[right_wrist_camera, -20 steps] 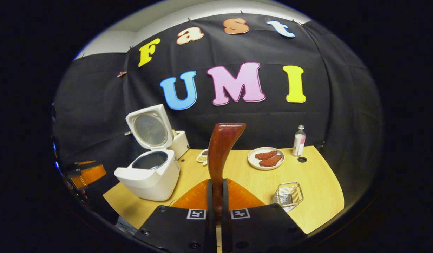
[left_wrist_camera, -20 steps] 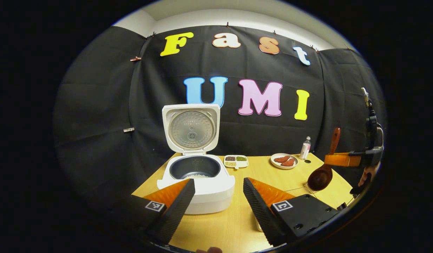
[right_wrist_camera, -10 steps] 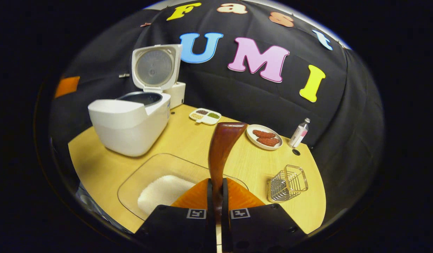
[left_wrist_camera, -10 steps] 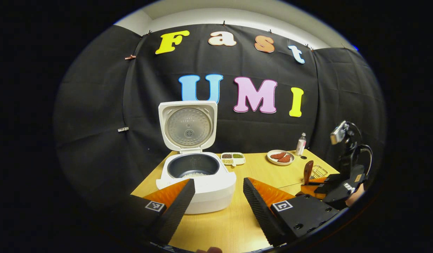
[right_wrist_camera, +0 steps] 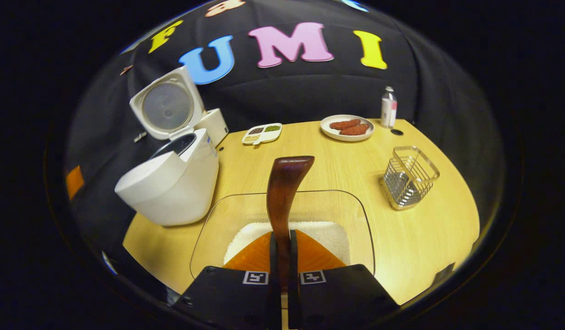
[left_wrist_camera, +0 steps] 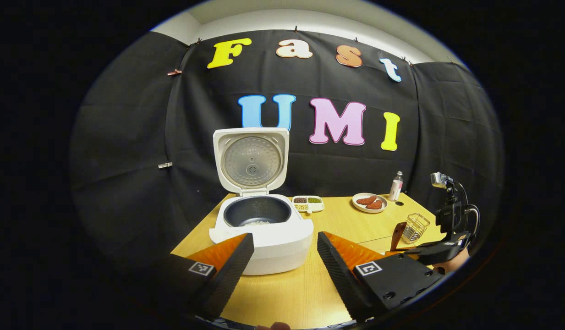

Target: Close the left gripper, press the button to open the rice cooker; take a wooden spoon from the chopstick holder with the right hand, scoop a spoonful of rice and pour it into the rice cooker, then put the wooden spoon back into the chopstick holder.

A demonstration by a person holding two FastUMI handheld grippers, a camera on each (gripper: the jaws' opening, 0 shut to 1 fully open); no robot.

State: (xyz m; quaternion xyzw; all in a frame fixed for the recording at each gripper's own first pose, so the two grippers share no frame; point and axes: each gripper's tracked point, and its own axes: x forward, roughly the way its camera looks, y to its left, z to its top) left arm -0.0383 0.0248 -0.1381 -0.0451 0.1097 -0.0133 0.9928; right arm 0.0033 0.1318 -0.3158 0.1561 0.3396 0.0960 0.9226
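The white rice cooker [left_wrist_camera: 264, 233] stands with its lid up, and a little rice lies in its dark pot [left_wrist_camera: 256, 216]. In front of it my left gripper [left_wrist_camera: 282, 259] hangs open and holds nothing. My right gripper [right_wrist_camera: 282, 256] is shut on the handle of the wooden spoon [right_wrist_camera: 282, 192], over the clear glass dish [right_wrist_camera: 282, 211] of white rice [right_wrist_camera: 328, 233]. The spoon's bowl is hidden below the fingers. In the left gripper view the spoon handle [left_wrist_camera: 397, 234] and the right gripper [left_wrist_camera: 424, 252] sit low at the right. The wire chopstick holder [right_wrist_camera: 408, 176] stands empty to the right of the dish.
A divided dish of beans [right_wrist_camera: 262, 134], a plate of reddish pieces [right_wrist_camera: 347, 127] and a small bottle [right_wrist_camera: 388, 107] stand along the table's back edge. A small white box [right_wrist_camera: 213, 126] sits behind the cooker [right_wrist_camera: 172, 183]. Black cloth walls close in the table [right_wrist_camera: 429, 238].
My right gripper has come down from high near the cooker and tipped forward over the glass dish of rice, with the spoon still gripped. The left gripper has hardly moved.
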